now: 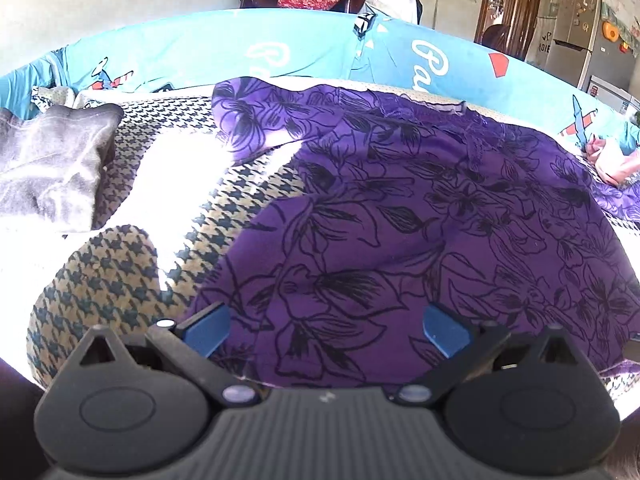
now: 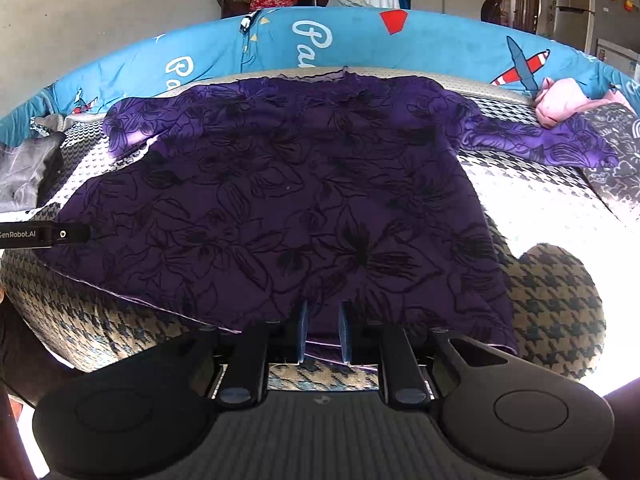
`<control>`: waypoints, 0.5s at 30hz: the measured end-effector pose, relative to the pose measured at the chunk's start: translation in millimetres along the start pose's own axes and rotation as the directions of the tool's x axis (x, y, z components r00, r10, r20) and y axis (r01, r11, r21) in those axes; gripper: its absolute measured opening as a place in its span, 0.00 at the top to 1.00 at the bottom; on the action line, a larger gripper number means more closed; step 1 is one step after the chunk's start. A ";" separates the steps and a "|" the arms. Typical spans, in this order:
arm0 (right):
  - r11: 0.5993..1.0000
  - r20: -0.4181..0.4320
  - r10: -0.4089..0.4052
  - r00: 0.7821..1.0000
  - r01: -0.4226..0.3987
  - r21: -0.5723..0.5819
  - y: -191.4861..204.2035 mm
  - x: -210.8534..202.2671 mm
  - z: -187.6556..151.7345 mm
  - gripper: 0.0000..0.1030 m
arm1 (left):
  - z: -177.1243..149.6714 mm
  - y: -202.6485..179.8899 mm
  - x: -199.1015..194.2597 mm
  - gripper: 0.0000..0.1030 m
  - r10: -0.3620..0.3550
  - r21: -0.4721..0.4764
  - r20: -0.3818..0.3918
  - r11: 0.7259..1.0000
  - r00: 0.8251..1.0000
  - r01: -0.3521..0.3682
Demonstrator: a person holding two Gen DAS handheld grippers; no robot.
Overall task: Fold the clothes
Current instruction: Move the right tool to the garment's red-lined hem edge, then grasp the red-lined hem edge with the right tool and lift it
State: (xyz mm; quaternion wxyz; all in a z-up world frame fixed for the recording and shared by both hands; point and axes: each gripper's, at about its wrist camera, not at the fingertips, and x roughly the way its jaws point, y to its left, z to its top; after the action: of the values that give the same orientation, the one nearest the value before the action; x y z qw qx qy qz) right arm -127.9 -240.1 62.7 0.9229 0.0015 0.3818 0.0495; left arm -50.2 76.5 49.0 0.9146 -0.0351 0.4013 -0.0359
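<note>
Two hand-held grippers, matching build.
Left gripper (image 1: 326,330): black ribbed body, two round black housings with circular insets, blue pads (image 1: 208,330) on black fingers, silver pivot pins. Right gripper (image 2: 323,332): same black ribbed body and blue pads (image 2: 303,332). Black bar printed "GenRobot.AI" (image 2: 42,234) at left edge.

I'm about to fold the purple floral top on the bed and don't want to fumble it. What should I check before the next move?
1. Purple floral top lies spread out: ok.
2. Left tongs open over the fabric: ok.
3. Right tongs gripping the near hem: cannot tell; gap narrow.
4. Right sleeve clear: not ok, its end meets the pink garment.
5. Grey garment apart from the top: ok.
</note>
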 end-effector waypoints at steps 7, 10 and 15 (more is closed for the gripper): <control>0.972 0.005 0.175 0.985 -0.172 -0.163 54.7 12.4 2.9 0.84 | 13.3 30.6 -0.7 0.00 0.034 -0.057 -0.011 0.998 0.999 -0.035; 0.939 -0.008 0.251 0.968 -0.246 -0.242 83.3 18.8 2.8 0.84 | 17.6 40.8 -0.5 0.00 0.039 -0.079 -0.013 0.996 0.999 -0.040; 0.874 -0.027 0.342 0.939 -0.328 -0.358 125.9 28.6 3.0 0.84 | 22.7 54.0 0.6 0.00 0.033 -0.109 -0.009 0.993 0.999 -0.034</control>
State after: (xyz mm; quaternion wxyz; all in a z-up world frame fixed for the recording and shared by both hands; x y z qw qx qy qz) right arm -117.1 -112.1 49.8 0.8921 -0.0992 0.3431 0.2769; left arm -31.1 131.0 58.9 0.9103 -0.0782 0.4065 0.0012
